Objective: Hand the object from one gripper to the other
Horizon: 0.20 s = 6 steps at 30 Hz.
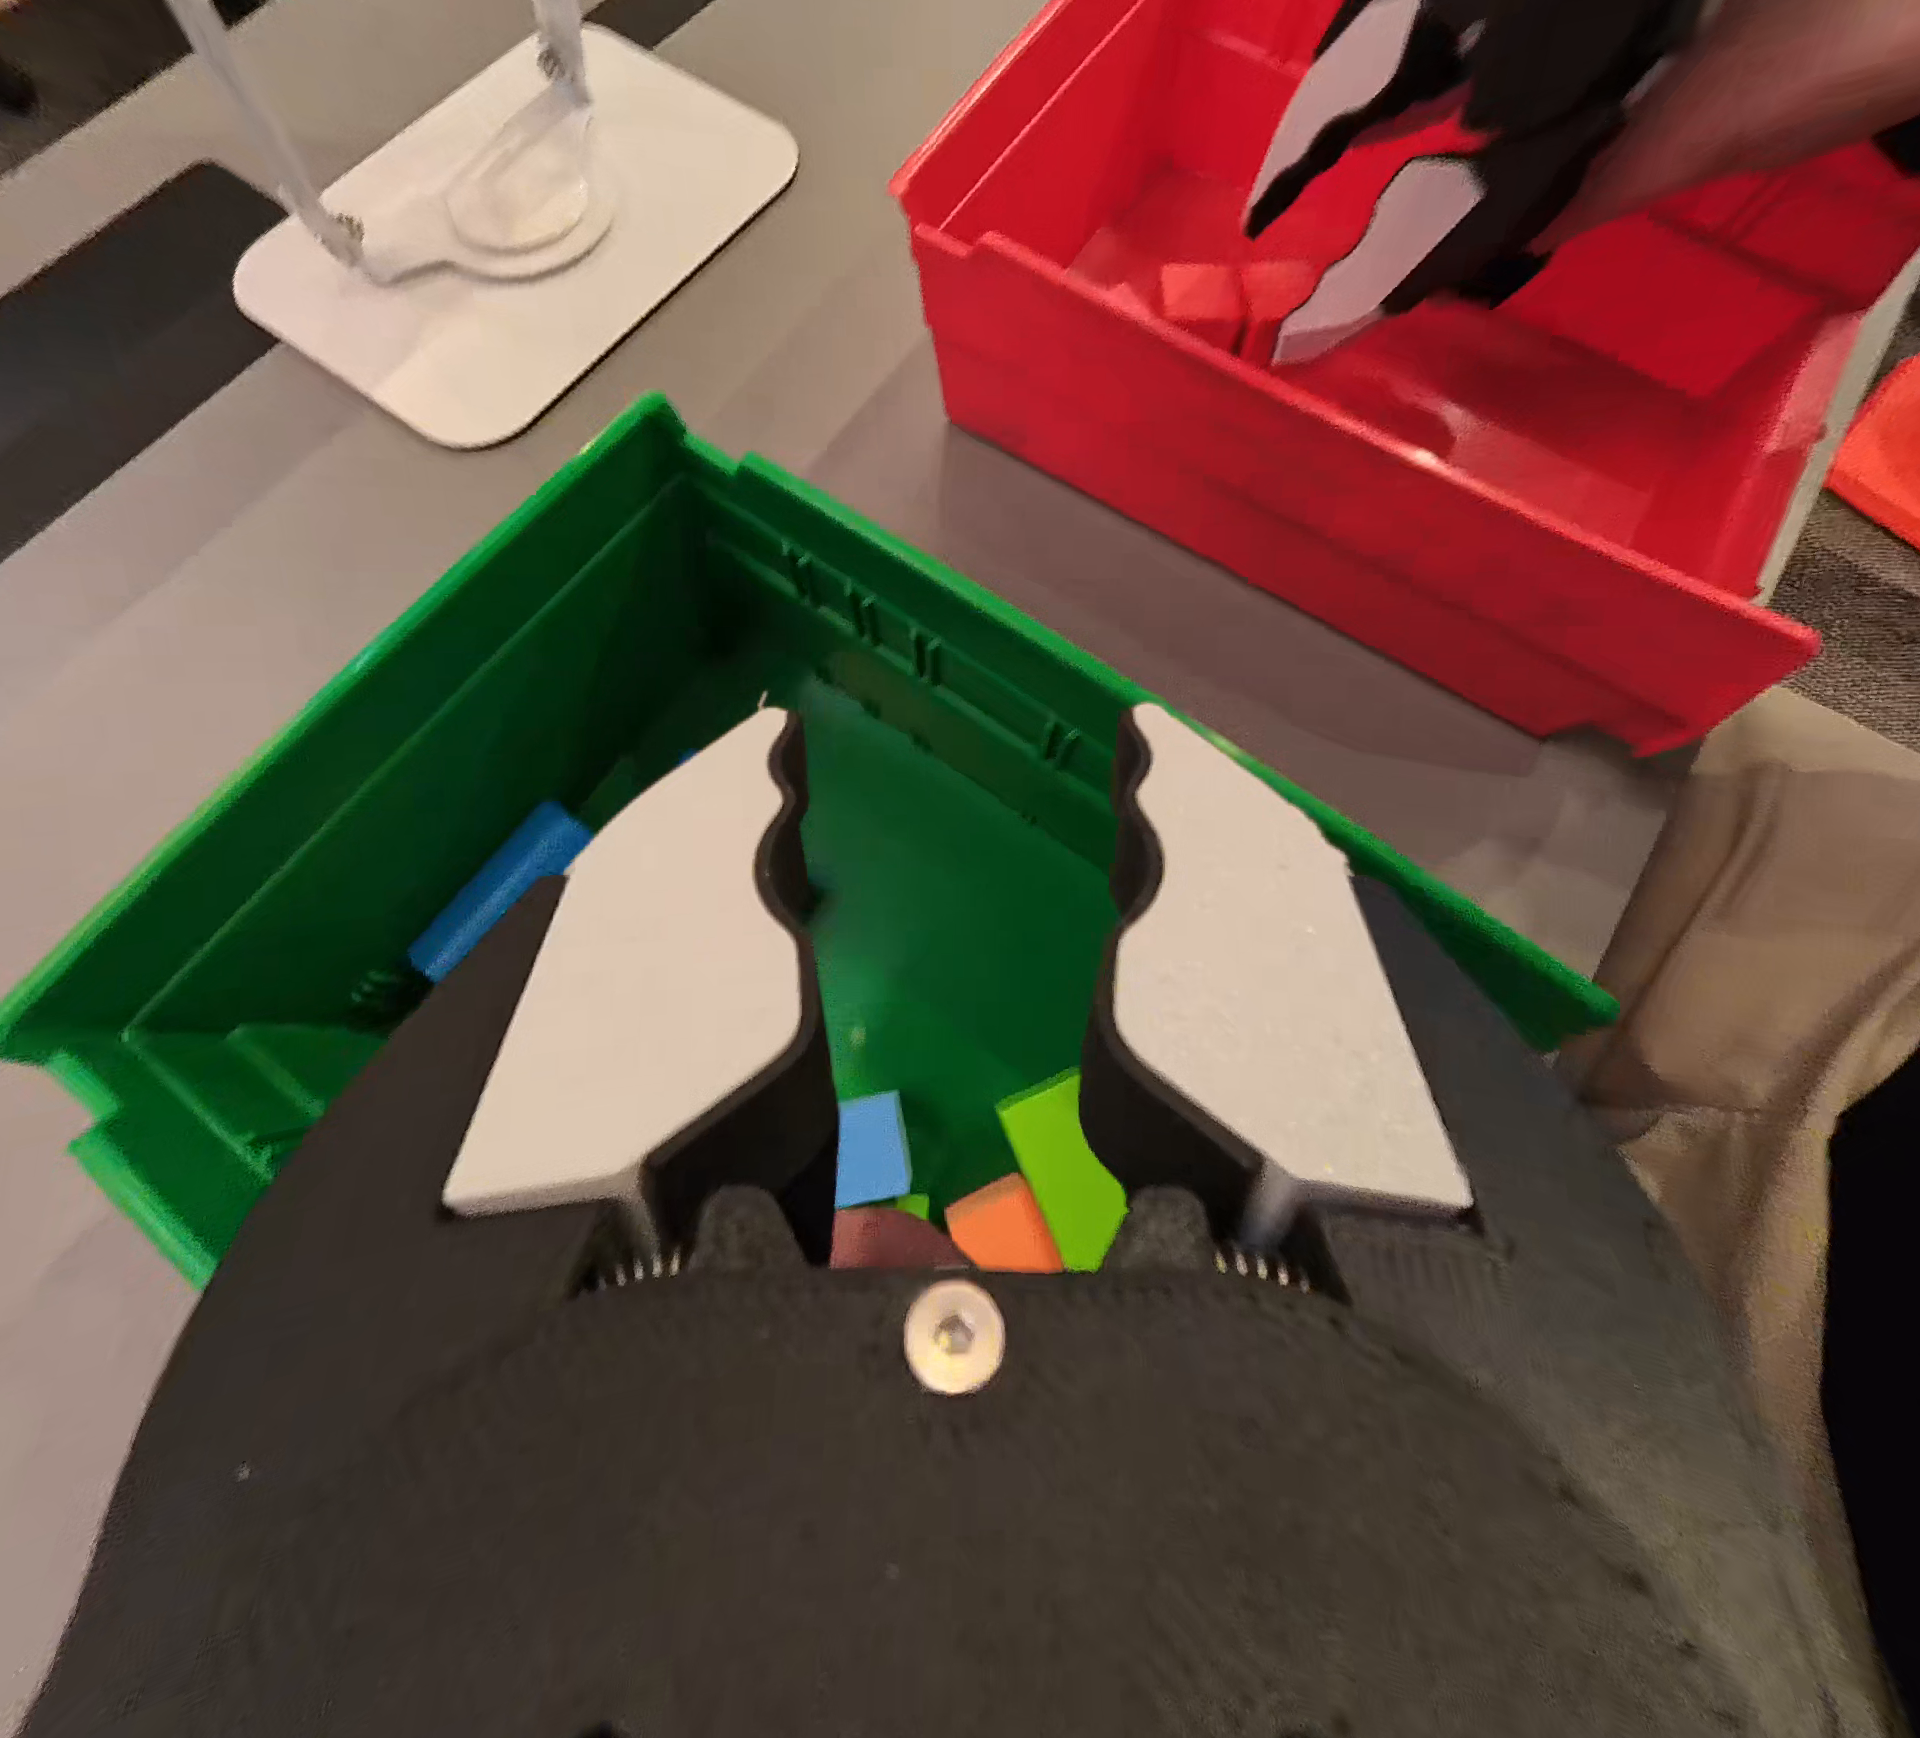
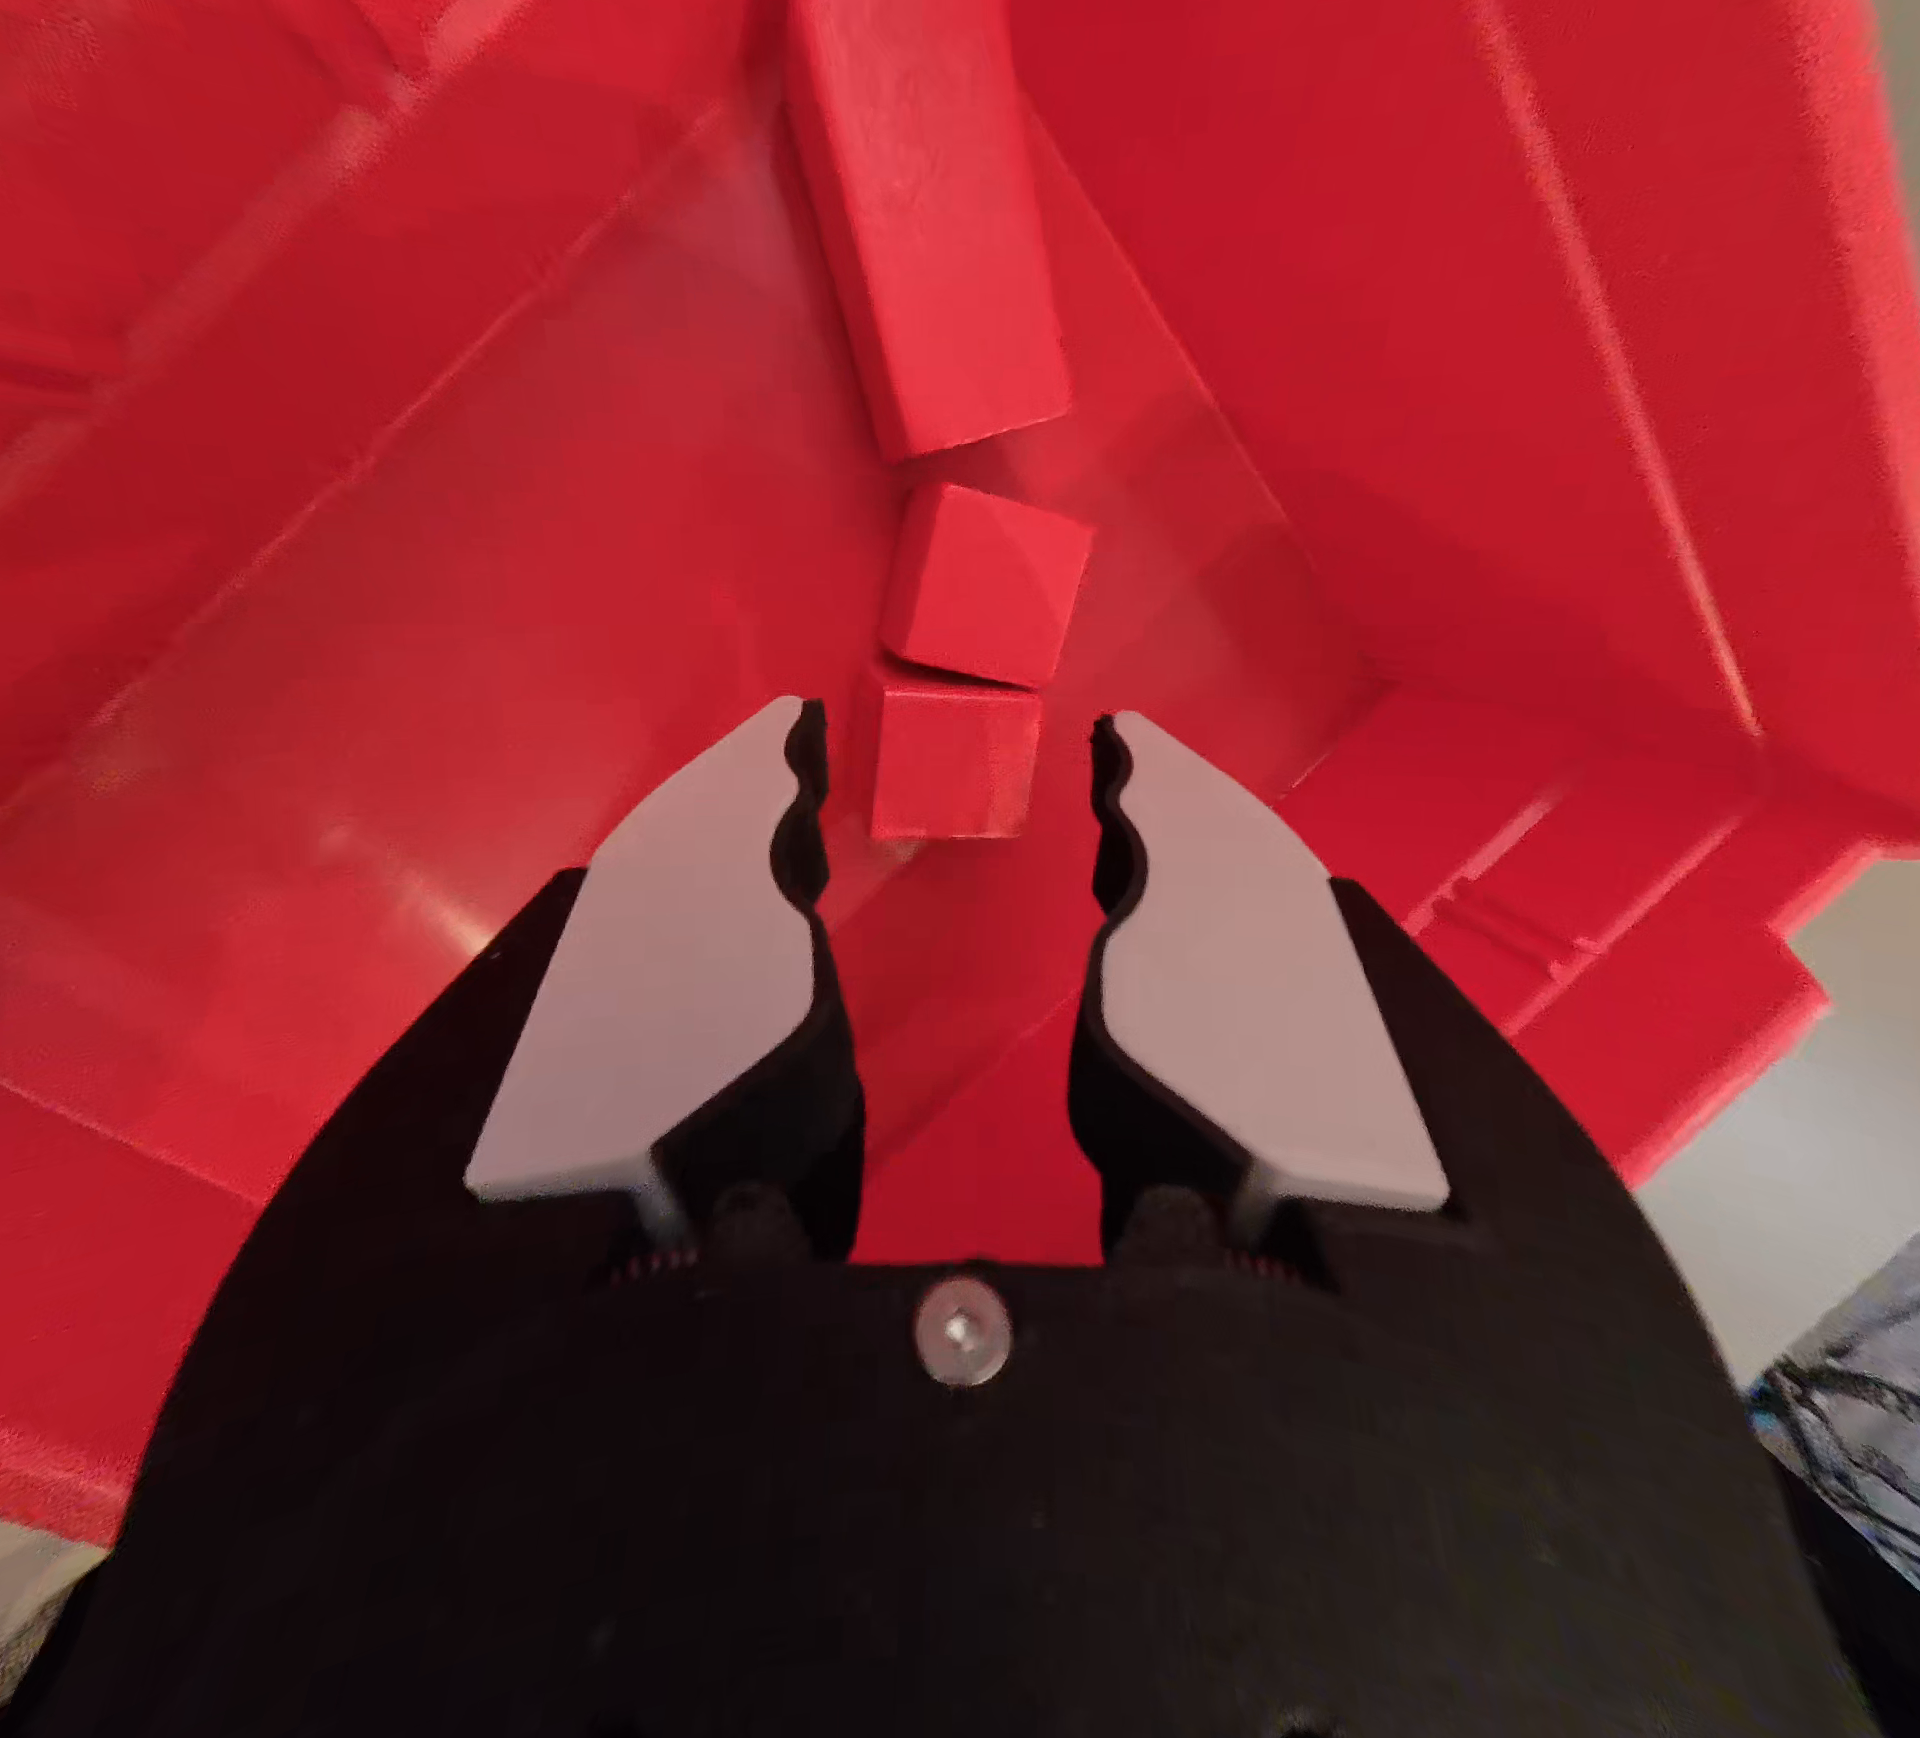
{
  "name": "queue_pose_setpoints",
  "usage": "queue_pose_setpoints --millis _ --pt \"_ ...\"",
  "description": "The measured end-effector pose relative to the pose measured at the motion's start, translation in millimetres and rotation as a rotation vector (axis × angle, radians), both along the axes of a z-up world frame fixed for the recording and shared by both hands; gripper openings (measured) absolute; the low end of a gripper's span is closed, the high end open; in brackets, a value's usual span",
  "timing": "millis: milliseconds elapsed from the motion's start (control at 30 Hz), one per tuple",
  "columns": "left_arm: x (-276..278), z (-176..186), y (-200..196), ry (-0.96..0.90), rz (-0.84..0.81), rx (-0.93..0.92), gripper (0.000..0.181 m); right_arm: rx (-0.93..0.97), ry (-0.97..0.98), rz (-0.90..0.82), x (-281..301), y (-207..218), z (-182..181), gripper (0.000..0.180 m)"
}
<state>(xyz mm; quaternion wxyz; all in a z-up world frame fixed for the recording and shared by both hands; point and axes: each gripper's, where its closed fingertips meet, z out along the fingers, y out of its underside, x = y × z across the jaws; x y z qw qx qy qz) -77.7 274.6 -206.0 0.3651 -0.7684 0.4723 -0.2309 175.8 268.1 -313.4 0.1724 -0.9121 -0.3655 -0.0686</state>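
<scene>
While the left gripper (image 1: pixel 951 857) hangs spread and empty over the green bin (image 1: pixel 436 753), the right gripper (image 2: pixel 956 779), released, reaches into the red bin (image 2: pixel 1455 338), straddling the nearest red block (image 2: pixel 951 763) at 12 o'clock, apparently preparing pickup.

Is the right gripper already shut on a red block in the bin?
No: the right gripper is open inside the red bin, with the nearest red block lying loose between its fingertips, ungripped.

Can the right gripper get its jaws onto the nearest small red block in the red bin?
Probably yes: the right gripper is open inside the red bin, and the nearest red block lies between its tips with nothing in the way.
</scene>
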Motion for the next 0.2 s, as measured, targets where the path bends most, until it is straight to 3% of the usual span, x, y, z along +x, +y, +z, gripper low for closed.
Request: queue_pose_setpoints --millis 33,200 --pt "-3.6 -3.9 2.7 0.013 0.018 -0.013 0.057 0.017 0.021 -0.005 -0.9 1.5 6.7 0.048" --pt "-29.1 -32.6 13.0 0.217 0.083 -0.01 0.056 0.083 0.096 0.0 -2.7 5.8 33.6 0.045"
